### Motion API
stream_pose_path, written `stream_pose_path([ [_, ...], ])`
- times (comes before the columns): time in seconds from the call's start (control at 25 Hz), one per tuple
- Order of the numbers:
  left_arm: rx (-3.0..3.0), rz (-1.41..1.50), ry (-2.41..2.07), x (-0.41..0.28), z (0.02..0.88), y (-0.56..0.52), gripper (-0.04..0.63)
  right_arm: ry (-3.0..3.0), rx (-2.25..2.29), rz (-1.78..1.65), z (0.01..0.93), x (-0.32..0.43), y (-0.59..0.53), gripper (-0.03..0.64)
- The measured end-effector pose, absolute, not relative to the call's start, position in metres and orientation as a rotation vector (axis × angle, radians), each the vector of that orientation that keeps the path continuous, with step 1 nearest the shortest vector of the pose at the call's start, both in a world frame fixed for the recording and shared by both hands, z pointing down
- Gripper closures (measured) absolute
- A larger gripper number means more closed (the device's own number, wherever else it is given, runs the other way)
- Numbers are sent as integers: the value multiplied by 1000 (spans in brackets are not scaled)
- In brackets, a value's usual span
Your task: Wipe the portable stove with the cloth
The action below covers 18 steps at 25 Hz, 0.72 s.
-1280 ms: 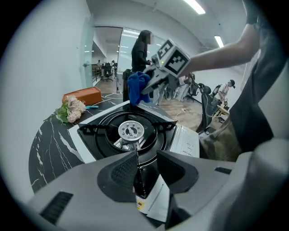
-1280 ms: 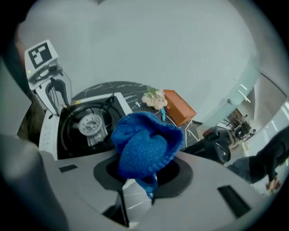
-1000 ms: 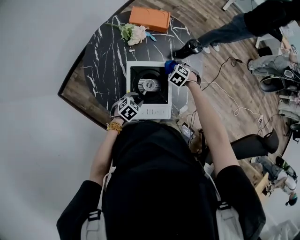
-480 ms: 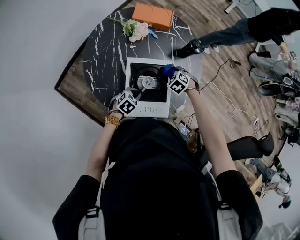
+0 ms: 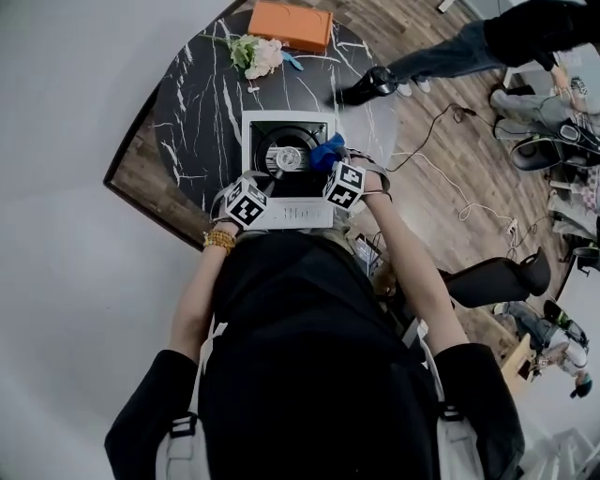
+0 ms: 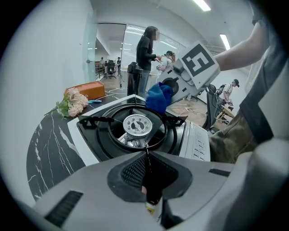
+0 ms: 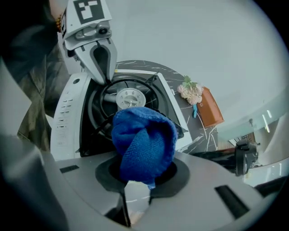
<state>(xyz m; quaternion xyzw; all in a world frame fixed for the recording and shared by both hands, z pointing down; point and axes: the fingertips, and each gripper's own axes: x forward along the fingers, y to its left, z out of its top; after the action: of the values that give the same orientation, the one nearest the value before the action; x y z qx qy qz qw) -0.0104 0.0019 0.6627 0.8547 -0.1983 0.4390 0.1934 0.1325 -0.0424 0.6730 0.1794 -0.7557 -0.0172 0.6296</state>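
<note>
The white portable stove (image 5: 251, 127) sits on the black marbled counter (image 5: 192, 103), close to the person. Flowers (image 5: 251, 54) and an orange box (image 5: 291, 25) lie at the far edge, well apart from it.

The right tool (image 5: 330, 159) holds the blue cloth (image 7: 144, 140). Its jaws have just been closing and now pinch the bunched cloth between them. The cloth hangs over the right side of the stove's black top, just beside the round burner (image 6: 137, 125). I cannot tell whether it presses on the surface.

The left tool (image 5: 261, 183) has its jaws pressed fully together with nothing between them. Its tip points down at the near side of the stove, by the wire ring around the burner.
</note>
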Motion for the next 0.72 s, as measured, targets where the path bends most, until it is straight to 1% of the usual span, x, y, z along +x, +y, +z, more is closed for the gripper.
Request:
stream_pose_path([
  [0.24,2404,1223,-550,-10,663,2,574,-1767,311,-35,674,130,-3,537],
  [0.52,2404,1215,-545,-10,662,2,573,-1815,41,199,661,128,34,535],
  [0.6,2406,1215,-545,-8,662,3,572,-1861,13,264,642,122,27,535],
  [0.72,2406,1216,-546,-10,662,2,573,-1967,138,330,610,103,-15,534],
])
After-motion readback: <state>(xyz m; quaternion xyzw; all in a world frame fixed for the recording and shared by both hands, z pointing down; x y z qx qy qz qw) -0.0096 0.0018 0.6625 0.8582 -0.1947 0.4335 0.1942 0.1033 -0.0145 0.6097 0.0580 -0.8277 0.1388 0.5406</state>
